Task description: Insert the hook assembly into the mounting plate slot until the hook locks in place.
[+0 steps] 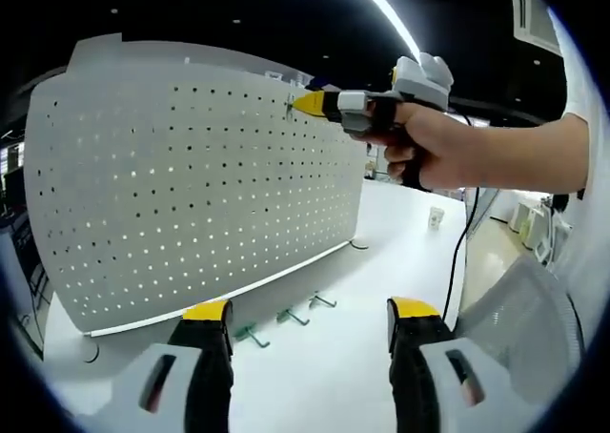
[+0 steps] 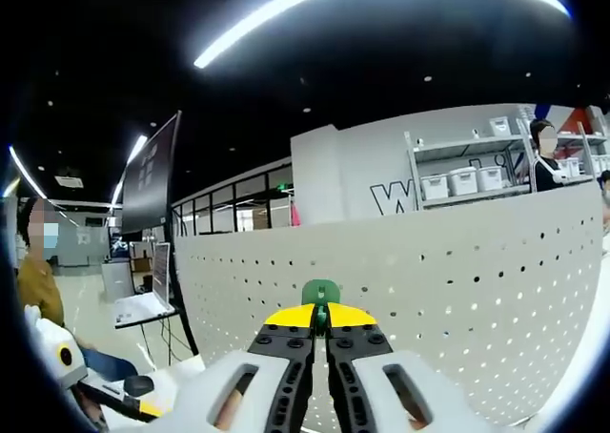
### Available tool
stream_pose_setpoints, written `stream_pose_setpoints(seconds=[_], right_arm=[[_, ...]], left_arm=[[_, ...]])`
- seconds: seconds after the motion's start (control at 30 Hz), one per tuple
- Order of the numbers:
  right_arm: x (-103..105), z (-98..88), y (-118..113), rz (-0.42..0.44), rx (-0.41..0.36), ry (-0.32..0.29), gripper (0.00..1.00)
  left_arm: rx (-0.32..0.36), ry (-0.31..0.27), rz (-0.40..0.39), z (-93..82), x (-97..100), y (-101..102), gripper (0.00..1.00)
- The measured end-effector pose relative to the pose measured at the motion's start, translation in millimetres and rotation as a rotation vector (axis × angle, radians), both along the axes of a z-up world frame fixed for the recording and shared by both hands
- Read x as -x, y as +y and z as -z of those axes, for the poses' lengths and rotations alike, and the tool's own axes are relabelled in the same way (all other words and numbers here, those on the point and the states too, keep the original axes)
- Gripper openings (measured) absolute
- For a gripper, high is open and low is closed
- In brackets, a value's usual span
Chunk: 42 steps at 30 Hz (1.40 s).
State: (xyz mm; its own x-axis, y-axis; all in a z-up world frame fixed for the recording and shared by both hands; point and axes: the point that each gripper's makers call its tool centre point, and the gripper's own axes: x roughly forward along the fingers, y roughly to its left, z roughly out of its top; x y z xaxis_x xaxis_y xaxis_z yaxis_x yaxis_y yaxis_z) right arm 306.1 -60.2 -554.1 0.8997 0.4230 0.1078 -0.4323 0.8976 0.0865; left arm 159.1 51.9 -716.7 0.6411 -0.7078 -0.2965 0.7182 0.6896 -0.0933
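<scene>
Yellow-tipped fingers (image 2: pixel 286 316) of the right gripper (image 2: pixel 321 319) are seen pressed together in the right gripper view, clenched on a small green hook assembly (image 2: pixel 321 293) whose rounded top rises just above the tips. Behind the hook, an upright white perforated mounting plate (image 2: pixel 457 280) spans the view, its rows of small holes running across it. In the left gripper view the same right gripper (image 1: pixel 307 104) is seen from the side, held in a person's hand (image 1: pixel 443 147), with its yellow tip brought up against the upper edge region of the perforated plate (image 1: pixel 191 185); whether the hook has entered a hole cannot be told. The left gripper (image 1: pixel 310 314) is shown low in its own view with its yellow-tipped fingers (image 1: pixel 207 311) spread well apart and nothing between them. On the white table (image 1: pixel 324 376) near the foot of the plate, three spare green hooks (image 1: pixel 291 316) are laid in a row, apart from both grippers. A small white cup (image 1: pixel 437 218) stands farther back on the table
</scene>
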Motion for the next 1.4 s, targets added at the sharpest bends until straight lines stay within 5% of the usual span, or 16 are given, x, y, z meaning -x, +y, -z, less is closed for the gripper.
stream_pose_setpoints(seconds=[1.4], right_arm=[[-51,-11.0,11,0.071,0.103,-0.059,0.01]], left_arm=[[-0.026,0.059,-0.034,18.8,15.9,17,0.67]])
